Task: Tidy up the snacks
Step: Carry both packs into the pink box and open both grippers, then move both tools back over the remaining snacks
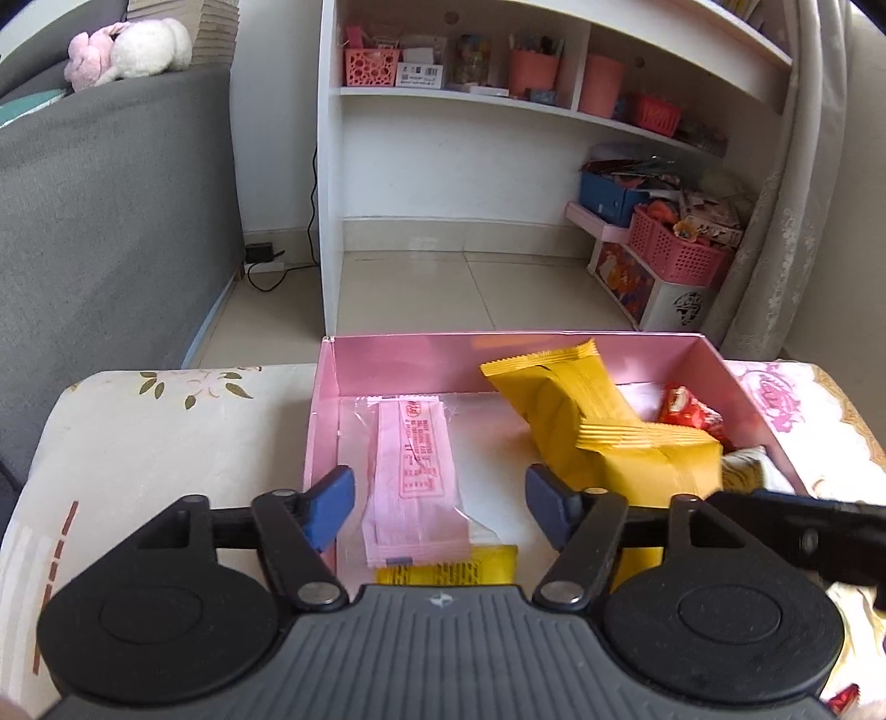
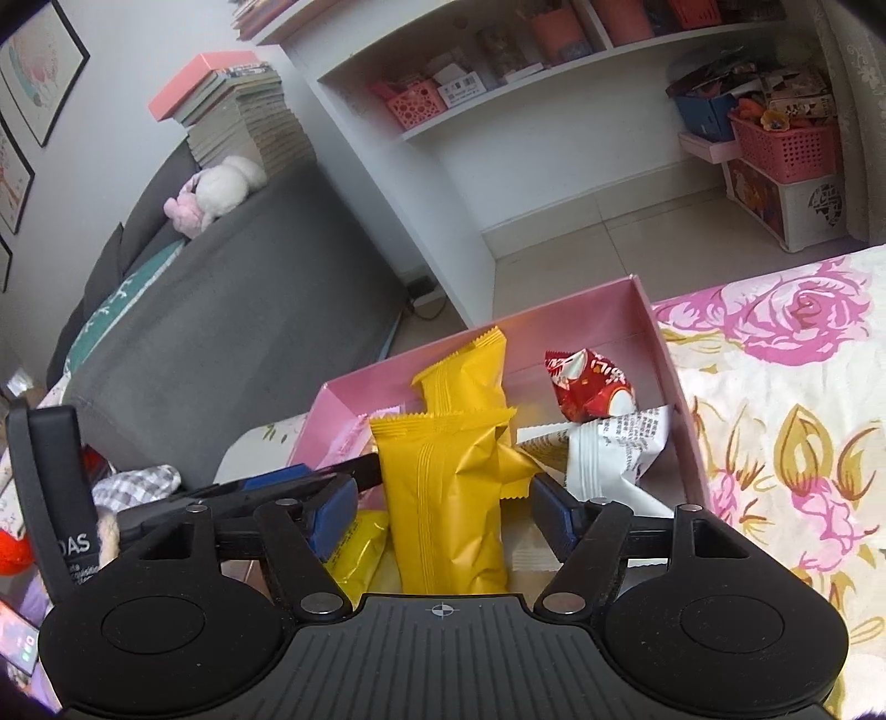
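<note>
A pink open box [image 1: 326, 399] stands on the flowered cloth and holds snacks. In the left wrist view a pink packet [image 1: 415, 471] lies flat on its floor, two orange-yellow packets [image 1: 576, 404] lean at the right, and a red packet [image 1: 689, 412] sits behind them. My left gripper [image 1: 440, 501] is open and empty above the pink packet. In the right wrist view my right gripper [image 2: 443, 507] is open, its fingers on either side of an orange-yellow packet [image 2: 443, 498] without clamping it. A red packet [image 2: 590, 385] and a white packet [image 2: 614, 448] lie beyond in the box [image 2: 659, 343].
A grey sofa [image 1: 111, 199] stands to the left with a plush toy [image 1: 133, 50]. A white shelf unit [image 1: 443, 166] stands behind the box, with pink baskets [image 1: 678, 252] on the floor at the right. The other gripper's arm [image 1: 803, 526] reaches in at the right.
</note>
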Motion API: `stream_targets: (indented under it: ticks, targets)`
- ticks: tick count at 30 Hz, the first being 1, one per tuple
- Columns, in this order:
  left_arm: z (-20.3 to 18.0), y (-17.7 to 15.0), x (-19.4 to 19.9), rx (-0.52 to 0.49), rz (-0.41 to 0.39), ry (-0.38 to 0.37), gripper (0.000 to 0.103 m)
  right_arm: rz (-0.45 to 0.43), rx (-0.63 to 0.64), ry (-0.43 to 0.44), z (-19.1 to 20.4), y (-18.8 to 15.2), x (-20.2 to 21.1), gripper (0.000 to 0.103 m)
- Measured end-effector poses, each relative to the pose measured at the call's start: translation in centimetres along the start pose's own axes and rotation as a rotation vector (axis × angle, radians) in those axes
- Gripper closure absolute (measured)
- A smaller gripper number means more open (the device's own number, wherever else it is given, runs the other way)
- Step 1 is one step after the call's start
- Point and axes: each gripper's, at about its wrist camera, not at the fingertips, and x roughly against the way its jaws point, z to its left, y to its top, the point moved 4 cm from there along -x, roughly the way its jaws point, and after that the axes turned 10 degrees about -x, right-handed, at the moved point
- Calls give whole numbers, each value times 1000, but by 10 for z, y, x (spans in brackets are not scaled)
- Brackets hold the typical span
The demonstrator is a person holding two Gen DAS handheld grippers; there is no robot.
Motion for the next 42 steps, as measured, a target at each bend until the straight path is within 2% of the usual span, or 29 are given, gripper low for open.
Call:
stream_targets:
  ticks: [4,6,10,14,19,28,32,34,42]
  targets:
    - [-2,0,13,12,-6,-14,26,-20,0,3,2,3,16,28]
    - [-4,0,20,8,-7,-15,23,-35,22,-1,6,3,26,23]
    - [-5,-3,37,38,-13,-40,12,-50,57,-9,13,0,46,17]
    - [-9,-11,53,59,-10,-74,7,-54,70,-27,17,-5,65,8]
    - [-17,-22,75,58,-16,-81,0,-64,67,-35,18,-13,87,6]
    - [-22,-54,103,56,43,-56,0,-80,74,-62,10,-34,115,4]
    - [-18,-75,105,69,-11,21,0,-82,96,-66,0,-46,119,2]
    - [-14,-81,102,93,8,45,0,-68,124,-89,-5,-53,119,2]
    - [-9,-101,105,141,40,3,0,-59,240,-159,-20,-78,123,2]
